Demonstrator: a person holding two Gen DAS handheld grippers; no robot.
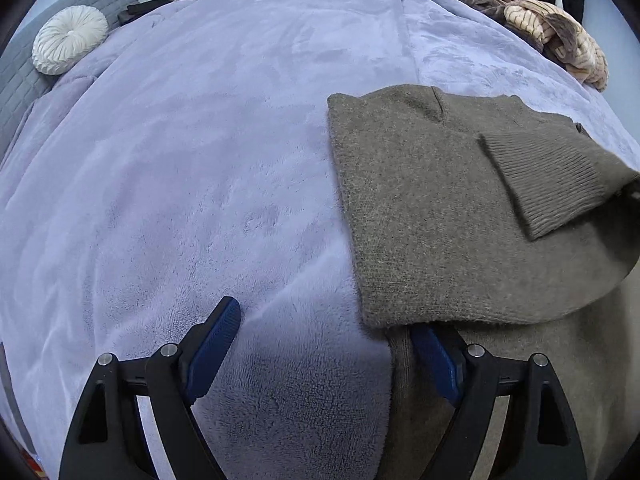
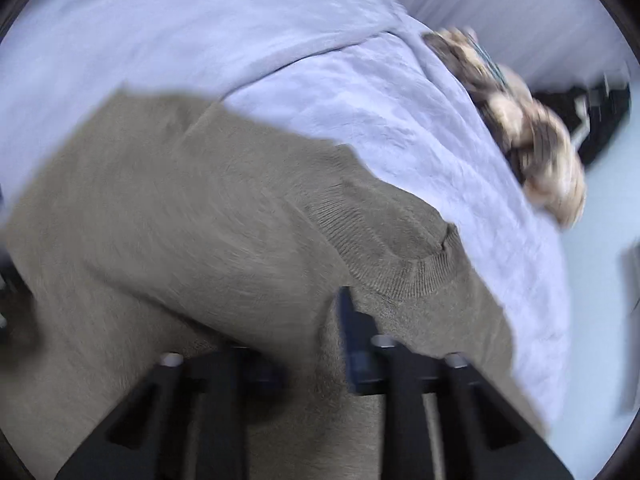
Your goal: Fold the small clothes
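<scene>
An olive sweater (image 1: 432, 208) lies on a bed covered with a lilac blanket (image 1: 200, 160), toward the right side of the left wrist view, its body flat and a ribbed cuff (image 1: 548, 184) folded across the top of it. The near edge of the knit is lifted and doubled over, so a lower layer runs on beneath toward the cameras; this looks like a fold being carried across, though how far it has gone is a judgement. The left gripper (image 1: 332, 356) has its jaws spread wide: one blue pad stands free over bare blanket, the other is tucked under the raised sweater edge, so nothing is pinched between them. Sitting at the corner like that probably lets it hold up or steady the hem while the other side does the work. The right gripper (image 2: 308, 344) view is badly blurred. Its jaws seem fairly close with knit bunched over and between them, one side mostly hidden by cloth, and I cannot tell whether they clamp the sweater or merely sit under it. The ribbed neckline (image 2: 404, 268) lies just ahead of them. At the far right edge of the bed a heap of striped clothes (image 1: 556, 36) waits, well apart from the sweater, and a round white cushion (image 1: 70, 38) sits at the far left
</scene>
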